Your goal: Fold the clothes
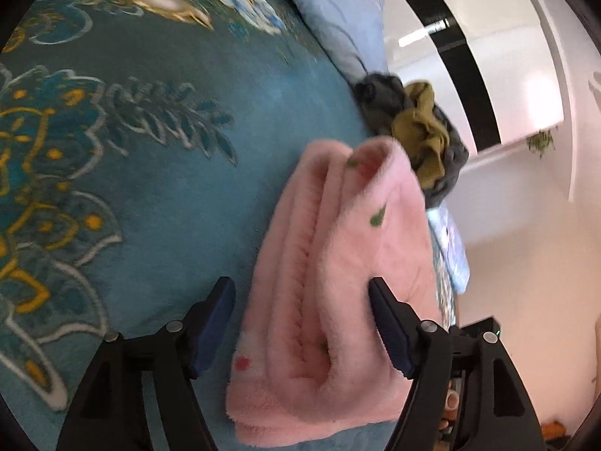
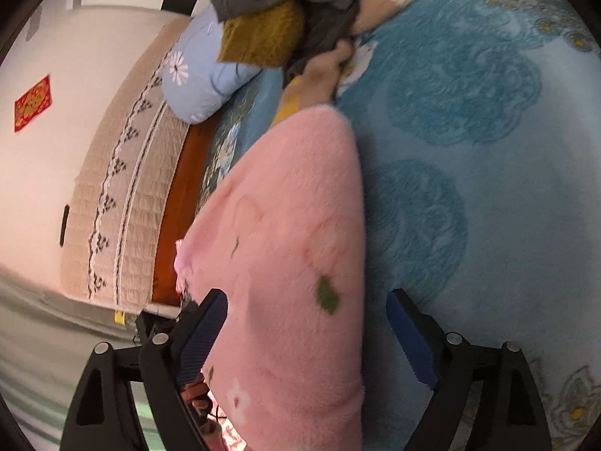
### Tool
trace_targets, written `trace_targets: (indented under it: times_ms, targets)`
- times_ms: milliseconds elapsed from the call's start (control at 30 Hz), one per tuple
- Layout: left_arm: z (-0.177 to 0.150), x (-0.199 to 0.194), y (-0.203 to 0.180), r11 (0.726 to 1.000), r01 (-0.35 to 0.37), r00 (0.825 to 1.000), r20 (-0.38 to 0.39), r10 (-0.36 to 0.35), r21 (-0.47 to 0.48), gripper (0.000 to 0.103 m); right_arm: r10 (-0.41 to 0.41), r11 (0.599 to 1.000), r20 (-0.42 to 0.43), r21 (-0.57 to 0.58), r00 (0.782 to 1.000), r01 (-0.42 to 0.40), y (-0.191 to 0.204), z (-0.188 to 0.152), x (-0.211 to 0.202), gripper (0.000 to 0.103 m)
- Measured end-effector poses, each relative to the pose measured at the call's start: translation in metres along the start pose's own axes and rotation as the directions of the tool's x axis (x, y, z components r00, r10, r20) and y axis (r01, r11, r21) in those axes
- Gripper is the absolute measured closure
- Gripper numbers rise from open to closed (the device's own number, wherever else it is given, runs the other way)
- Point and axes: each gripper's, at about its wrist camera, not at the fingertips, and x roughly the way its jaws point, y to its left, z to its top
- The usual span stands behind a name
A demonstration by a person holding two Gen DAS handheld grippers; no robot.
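Note:
A fluffy pink garment (image 1: 338, 282) with small green and red spots lies folded in layers on the teal patterned bedspread (image 1: 150, 150), close to the bed's edge. My left gripper (image 1: 304, 323) is open, its two fingers standing either side of the folded bundle without squeezing it. In the right wrist view the same pink garment (image 2: 285, 263) fills the space between the wide-apart fingers of my right gripper (image 2: 308, 342), which is open. Beyond it sits a heap of grey and mustard clothes (image 2: 270, 11), also seen as a grey and mustard heap (image 1: 417, 131) in the left wrist view.
A light blue pillow (image 2: 203, 75) lies by the heap; another pillow (image 1: 338, 11) shows at the top of the left view. The bed's edge drops to a quilted beige skirt (image 2: 124, 206) and orange frame (image 2: 180, 218). White walls and floor lie beyond.

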Motion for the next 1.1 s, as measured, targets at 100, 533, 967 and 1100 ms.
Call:
trace_targets:
  times_ms: [100, 533, 967, 1100]
  targets:
    - [0.005, 0.009, -0.007, 1.0, -0.009, 0.999, -0.031, 0.01, 0.029, 0.028, -0.022, 0.999, 0.007, -0.034, 1.0, 0.023, 0.004, -0.001, 0.001, 0.013]
    - [0.004, 0.02, -0.016, 0.999, -0.003, 1.0, -0.007, 0.003, 0.047, 0.042, -0.065, 0.998, 0.028, -0.017, 0.997, 0.066, 0.024, -0.004, 0.013, 0.024]
    - [-0.003, -0.004, -0.037, 0.984, -0.02, 0.998, 0.063, 0.009, 0.176, 0.061, -0.202, 0.974, 0.074, -0.09, 0.977, 0.208, 0.084, -0.005, -0.002, 0.068]
    - [0.004, -0.023, -0.033, 0.983, 0.009, 0.994, 0.107, -0.029, 0.182, 0.061, -0.196, 0.958, 0.082, -0.196, 0.977, 0.209, 0.129, 0.0, 0.002, 0.068]
